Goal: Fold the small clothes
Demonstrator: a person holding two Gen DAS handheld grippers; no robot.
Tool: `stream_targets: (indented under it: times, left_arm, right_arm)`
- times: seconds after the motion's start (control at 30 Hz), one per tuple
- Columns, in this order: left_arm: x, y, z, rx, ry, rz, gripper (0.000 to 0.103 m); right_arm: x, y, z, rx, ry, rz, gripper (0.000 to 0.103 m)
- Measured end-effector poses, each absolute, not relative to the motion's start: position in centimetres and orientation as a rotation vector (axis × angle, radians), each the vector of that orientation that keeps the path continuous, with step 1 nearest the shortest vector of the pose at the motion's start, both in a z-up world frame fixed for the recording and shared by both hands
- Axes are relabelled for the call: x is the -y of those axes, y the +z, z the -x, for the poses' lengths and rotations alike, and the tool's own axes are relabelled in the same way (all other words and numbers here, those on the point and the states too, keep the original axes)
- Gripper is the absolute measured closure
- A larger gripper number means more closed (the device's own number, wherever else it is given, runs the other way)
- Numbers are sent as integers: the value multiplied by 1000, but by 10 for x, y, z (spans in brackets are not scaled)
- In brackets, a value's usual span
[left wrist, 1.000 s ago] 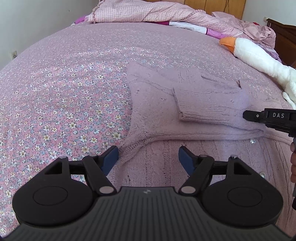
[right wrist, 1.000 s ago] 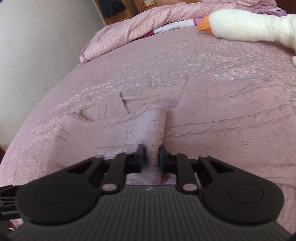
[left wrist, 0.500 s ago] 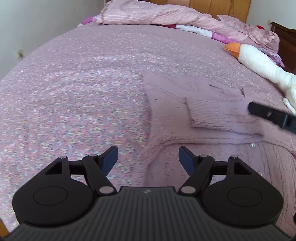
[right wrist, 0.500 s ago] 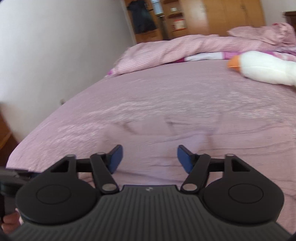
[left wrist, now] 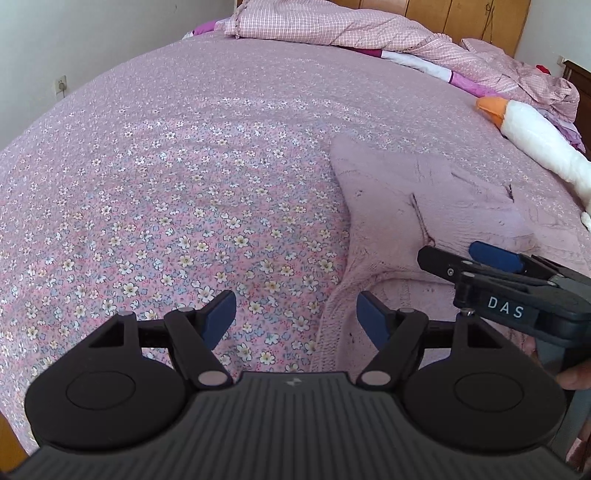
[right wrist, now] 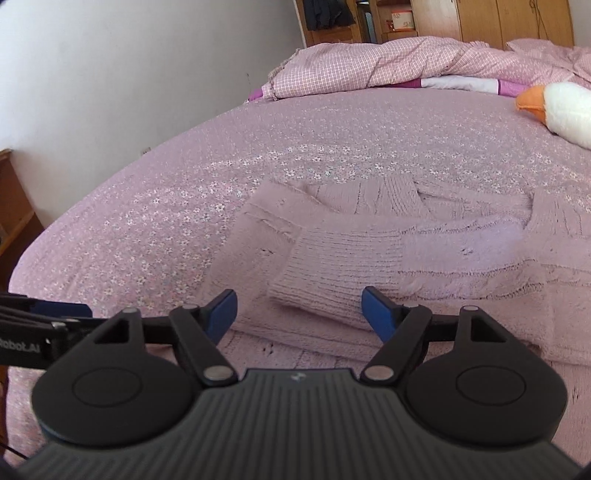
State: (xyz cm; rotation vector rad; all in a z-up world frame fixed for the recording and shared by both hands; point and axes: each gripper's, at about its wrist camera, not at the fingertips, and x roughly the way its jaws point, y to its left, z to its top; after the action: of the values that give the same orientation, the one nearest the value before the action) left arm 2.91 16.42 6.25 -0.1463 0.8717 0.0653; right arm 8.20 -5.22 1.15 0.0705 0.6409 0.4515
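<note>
A lilac knitted sweater (left wrist: 424, 206) lies flat on the floral bed sheet (left wrist: 166, 206), to the right in the left wrist view. One sleeve (right wrist: 343, 266) is folded across its body, ribbed cuff nearest the camera. My left gripper (left wrist: 297, 317) is open and empty, hovering over the sheet right at the sweater's left edge. My right gripper (right wrist: 299, 314) is open too, its blue pads on either side of the cuff but apart from it. The right gripper (left wrist: 465, 256) shows side-on over the sweater, and the left gripper (right wrist: 48, 306) shows at the far left edge.
A white plush goose (left wrist: 535, 140) with an orange beak lies at the right side of the bed. A crumpled checked quilt (right wrist: 388, 66) is piled at the head. Wooden wardrobes (right wrist: 480, 22) stand behind, a white wall on the left. A hand (left wrist: 576, 380) holds the right gripper.
My right gripper, shut on the sleeve a second ago, has let it go, opened and drawn back. My left gripper has slid left, off the sweater toward its edge.
</note>
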Motion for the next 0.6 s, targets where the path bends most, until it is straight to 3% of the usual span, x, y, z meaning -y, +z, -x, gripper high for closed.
stream_targets:
  times: [0.03, 0.1, 0.17, 0.27, 0.6]
  left_arm:
    - [-164, 62, -29, -870, 64, 147, 25]
    - [-163, 62, -30, -870, 63, 145, 25]
    - [-162, 61, -31, -872, 65, 142, 25]
    - [-160, 61, -31, -867, 64, 136, 25]
    - [-153, 70, -30, -836, 42, 131, 25]
  right_arm:
    - [53, 11, -82, -638, 453, -72, 30]
    - [53, 9, -82, -632, 428, -65, 45]
    - [56, 7, -82, -627, 408, -66, 67]
    - [66, 6, -86, -628, 397, -100, 87]
    - [87, 33, -82, -542, 395, -161, 93]
